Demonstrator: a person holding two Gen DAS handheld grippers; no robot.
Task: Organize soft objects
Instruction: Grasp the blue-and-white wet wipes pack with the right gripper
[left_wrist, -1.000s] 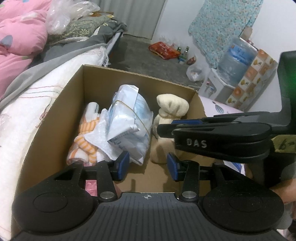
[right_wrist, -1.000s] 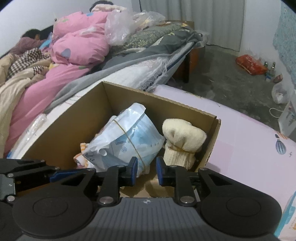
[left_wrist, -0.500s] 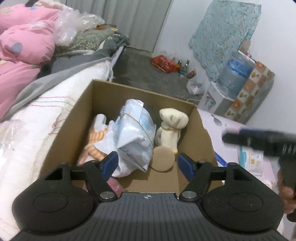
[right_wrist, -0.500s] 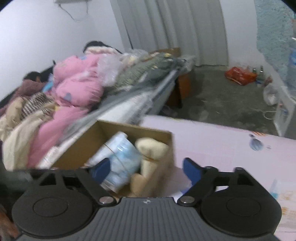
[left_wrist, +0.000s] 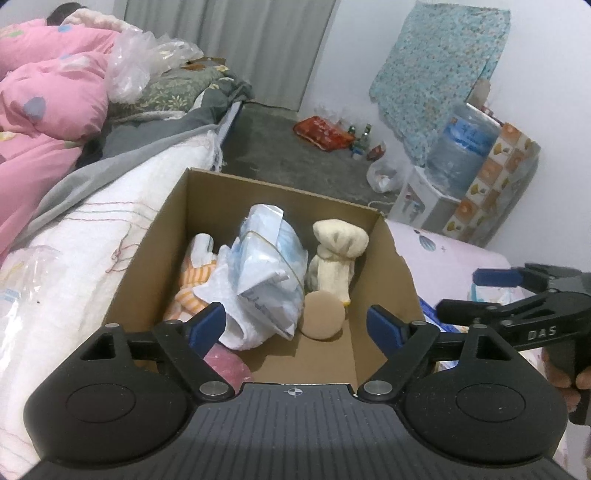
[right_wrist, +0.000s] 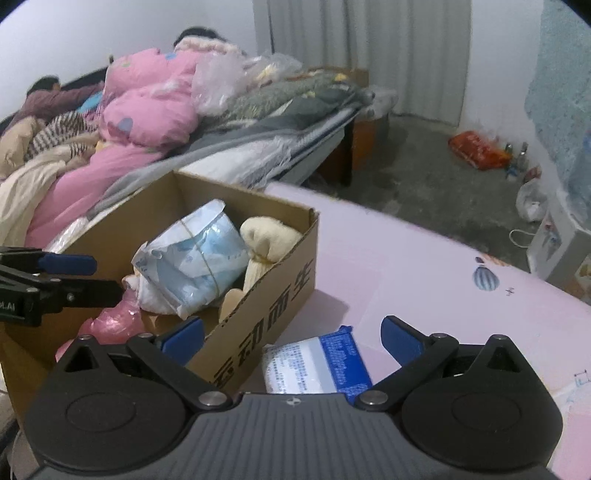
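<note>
An open cardboard box (left_wrist: 391, 258) (right_wrist: 273, 295) holds a rubber-banded pack of blue masks (left_wrist: 266, 266) (right_wrist: 203, 258), a cream rolled sock (left_wrist: 336, 251) (right_wrist: 266, 240), a round beige puff (left_wrist: 324, 314), an orange striped cloth (left_wrist: 192, 284) and a pink bag (left_wrist: 225, 365) (right_wrist: 110, 321). My left gripper (left_wrist: 295, 321) is open and empty over the box's near edge. My right gripper (right_wrist: 291, 332) is open and empty to the right of the box, above a blue and white tissue pack (right_wrist: 317, 365) on the pink sheet.
A bed with pink quilts (left_wrist: 48, 103) (right_wrist: 147, 110) and grey blankets lies to the left. The pink sheet (right_wrist: 424, 266) extends to the right of the box. A water bottle (left_wrist: 461, 140) stands at the back right beyond a grey floor.
Both grippers opened and drew back from the box. The beige puff now lies inside the box. My right gripper swung right, out over the pink sheet and the tissue pack.
</note>
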